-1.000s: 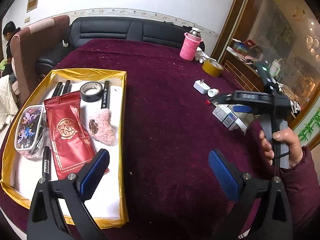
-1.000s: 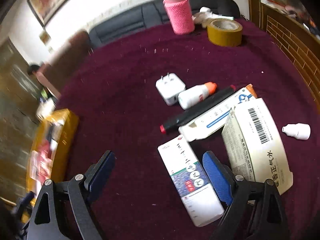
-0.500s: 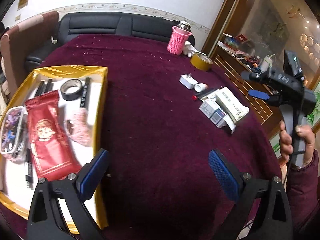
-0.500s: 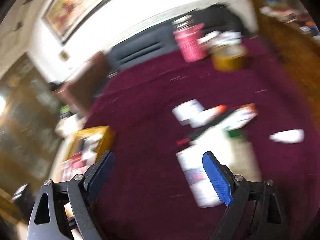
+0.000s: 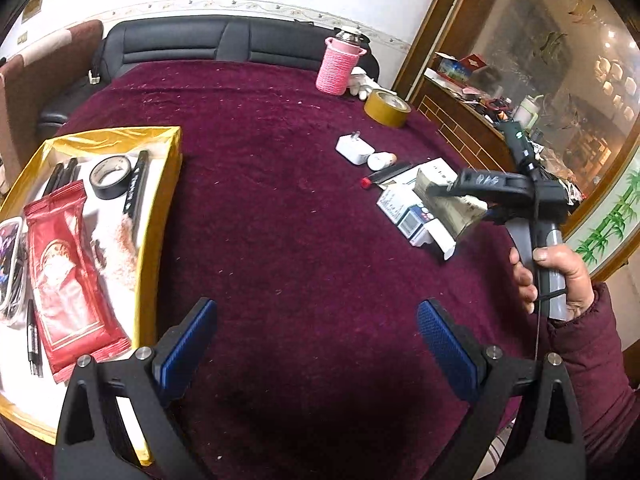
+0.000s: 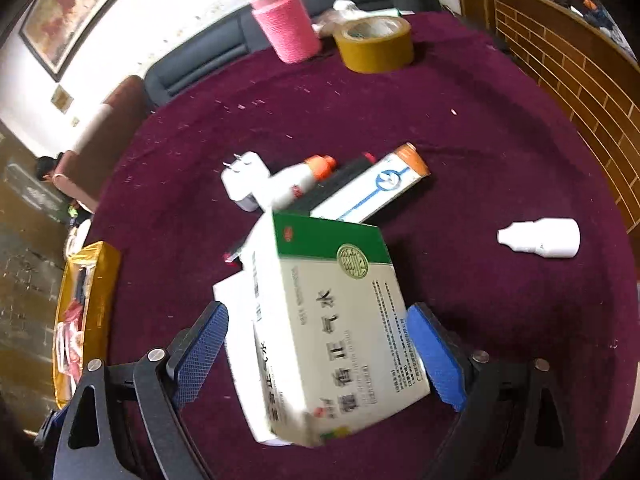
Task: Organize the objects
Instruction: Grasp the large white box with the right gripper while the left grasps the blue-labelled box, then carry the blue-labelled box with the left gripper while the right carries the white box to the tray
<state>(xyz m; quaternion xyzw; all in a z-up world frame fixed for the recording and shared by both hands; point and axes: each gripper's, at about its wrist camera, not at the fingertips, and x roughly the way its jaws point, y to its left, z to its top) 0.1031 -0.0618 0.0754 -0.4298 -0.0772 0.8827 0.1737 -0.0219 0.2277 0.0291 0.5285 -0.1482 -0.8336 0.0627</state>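
My right gripper has its blue pads on both sides of a green-and-cream medicine box, which stands tilted up between them; the grip looks loose and I cannot tell whether it is closed on the box. In the left wrist view this gripper sits over the same box. My left gripper is open and empty above bare maroon cloth. A gold tray at the left holds a red pouch, black tape and pens.
Near the box lie a white charger, an orange-capped bottle, a black marker, a blue-and-white long box and another flat box. A small white bottle lies right. A pink cup and yellow tape roll stand far back.
My right gripper came back down over the pile and the green-and-cream box now stands tilted between its pads. The left gripper shifted slightly and stays open.
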